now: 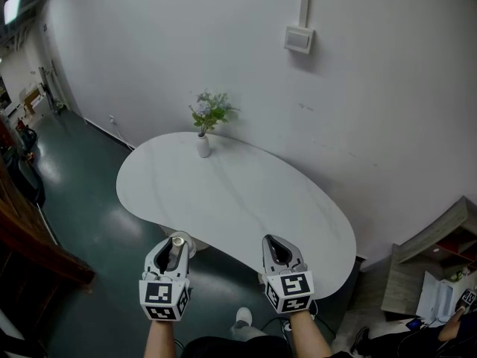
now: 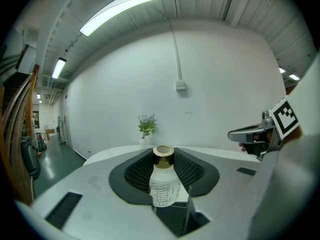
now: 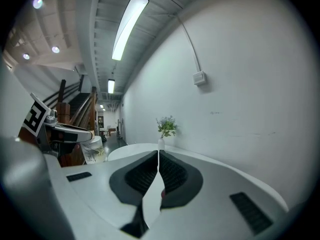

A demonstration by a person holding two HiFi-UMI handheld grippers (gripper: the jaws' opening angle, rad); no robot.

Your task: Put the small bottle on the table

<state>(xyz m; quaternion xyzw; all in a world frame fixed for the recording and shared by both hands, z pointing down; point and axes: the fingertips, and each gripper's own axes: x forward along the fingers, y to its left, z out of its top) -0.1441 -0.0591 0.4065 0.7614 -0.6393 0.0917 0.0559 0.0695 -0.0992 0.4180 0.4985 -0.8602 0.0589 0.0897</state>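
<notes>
A small clear bottle point(image 2: 164, 181) with a gold cap and printed label stands upright between the jaws of my left gripper point(image 2: 164, 170), which is shut on it. In the head view the left gripper point(image 1: 173, 250) holds the small bottle point(image 1: 177, 244) just off the near edge of the white oval table point(image 1: 246, 207). My right gripper point(image 1: 279, 250) hovers over the table's near edge, shut with nothing between its jaws. From the right gripper view point(image 3: 158, 168) the bottle point(image 3: 94, 152) shows at the left in the other gripper.
A small white vase of flowers point(image 1: 204, 125) stands at the table's far edge by the white wall. A wooden stair rail point(image 1: 33, 237) lies at the left, and shelving with a seated person point(image 1: 451, 304) at the lower right. Dark green floor surrounds the table.
</notes>
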